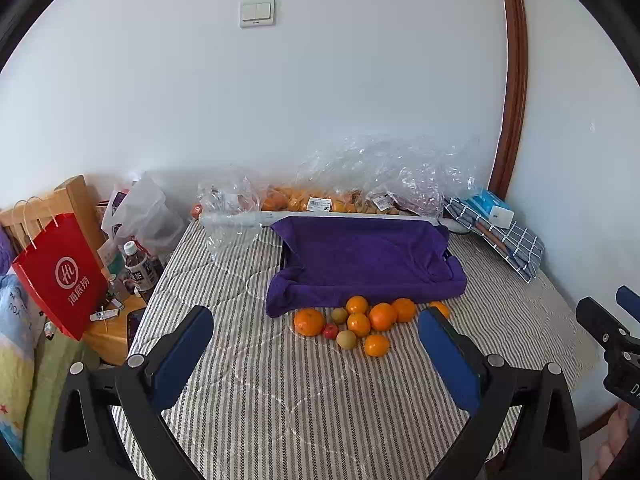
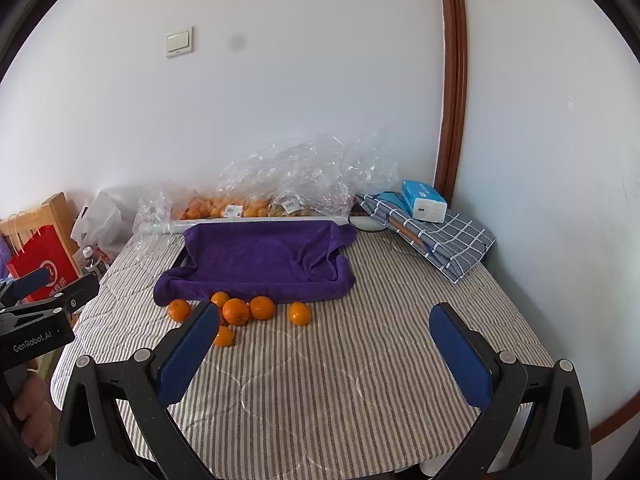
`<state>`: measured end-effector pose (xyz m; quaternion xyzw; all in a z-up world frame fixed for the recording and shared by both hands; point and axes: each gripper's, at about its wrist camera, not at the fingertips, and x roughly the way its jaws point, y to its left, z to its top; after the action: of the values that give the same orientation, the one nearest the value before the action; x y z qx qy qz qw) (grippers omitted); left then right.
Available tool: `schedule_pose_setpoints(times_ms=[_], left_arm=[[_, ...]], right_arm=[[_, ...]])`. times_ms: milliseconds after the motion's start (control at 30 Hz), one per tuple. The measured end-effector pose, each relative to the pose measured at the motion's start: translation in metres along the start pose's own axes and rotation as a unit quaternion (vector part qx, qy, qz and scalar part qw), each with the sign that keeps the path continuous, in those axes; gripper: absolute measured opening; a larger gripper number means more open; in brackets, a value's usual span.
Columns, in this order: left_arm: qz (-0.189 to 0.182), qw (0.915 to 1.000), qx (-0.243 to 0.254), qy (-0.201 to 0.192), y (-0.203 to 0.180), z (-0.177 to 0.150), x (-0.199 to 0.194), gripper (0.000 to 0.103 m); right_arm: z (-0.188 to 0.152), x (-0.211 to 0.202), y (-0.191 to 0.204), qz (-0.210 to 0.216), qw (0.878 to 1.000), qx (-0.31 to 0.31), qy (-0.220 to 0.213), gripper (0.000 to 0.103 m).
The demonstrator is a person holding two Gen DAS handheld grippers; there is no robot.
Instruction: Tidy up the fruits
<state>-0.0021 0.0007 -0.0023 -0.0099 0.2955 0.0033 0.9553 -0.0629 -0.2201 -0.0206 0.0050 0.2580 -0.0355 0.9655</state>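
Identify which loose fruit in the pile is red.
The small round red fruit, between the largest orange and a yellow-green fruit. The other pile fruits are orange or yellow-green.

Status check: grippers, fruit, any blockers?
Left gripper open, empty. Right gripper open, empty. Fruit loose on the cloth in front of the purple-towel tray, tray empty. Path clear.

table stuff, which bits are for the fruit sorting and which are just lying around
For the job:
- loose oranges
- small red fruit
- two small greenish fruits
- tray lined with a purple towel
- left gripper and right gripper, both open

Just lying about:
- clear bags of fruit
- red paper bag
- drink bottle
- checked cloth
- tissue box
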Motion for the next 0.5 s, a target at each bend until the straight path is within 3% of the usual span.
schedule_pose_setpoints(times_ms=[500], left_arm=[[0.002,1.0000,-0.001,0.000,0.0010,0.0001,-0.0030,0.103]], right_arm=[[-0.0027,-0.0021,0.0025,0.001,1.000,-0.005,-0.001,0.103]])
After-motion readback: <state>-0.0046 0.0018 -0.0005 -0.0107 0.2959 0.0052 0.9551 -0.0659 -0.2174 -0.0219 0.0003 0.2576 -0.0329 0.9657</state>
